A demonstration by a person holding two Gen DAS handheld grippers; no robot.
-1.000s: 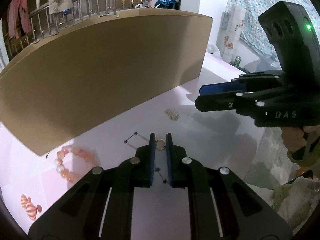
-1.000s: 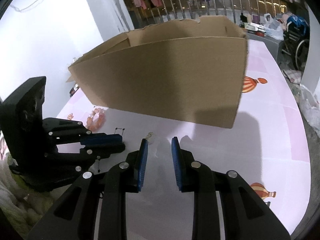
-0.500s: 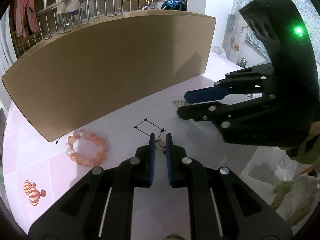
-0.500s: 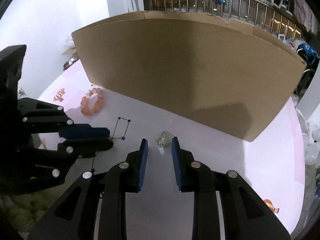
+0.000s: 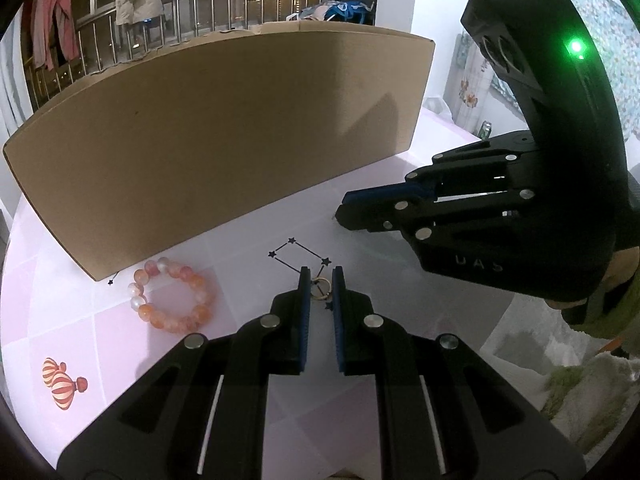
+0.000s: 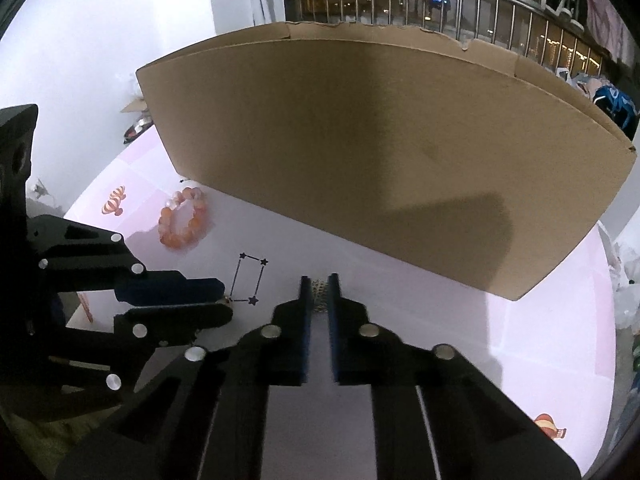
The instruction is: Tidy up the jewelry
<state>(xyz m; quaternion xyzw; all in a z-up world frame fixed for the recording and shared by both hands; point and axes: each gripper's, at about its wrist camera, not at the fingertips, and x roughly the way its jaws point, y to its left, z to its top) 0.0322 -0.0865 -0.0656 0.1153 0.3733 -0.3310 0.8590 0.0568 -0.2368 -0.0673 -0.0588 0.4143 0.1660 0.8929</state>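
My left gripper (image 5: 321, 285) is shut on a small gold ring (image 5: 321, 287) held between its blue pads just above the pink table. An orange bead bracelet (image 5: 170, 300) lies to its left, near the cardboard box (image 5: 224, 140); it also shows in the right wrist view (image 6: 182, 222). My right gripper (image 6: 320, 294) has closed on a small silvery chain piece (image 6: 319, 289) lying on the table in front of the box (image 6: 380, 152). The right gripper shows in the left wrist view (image 5: 352, 212), the left gripper in the right wrist view (image 6: 222, 300).
The pink tablecloth (image 5: 100, 340) carries printed balloons (image 5: 60, 384) and a star line drawing (image 6: 250, 278). The tall box wall blocks the far side. Railings and hanging clothes stand behind. A white wall (image 6: 120, 40) is at the left.
My right gripper moved forward and down onto the chain piece and its jaws narrowed around it. The left gripper kept the ring and shifted slightly.
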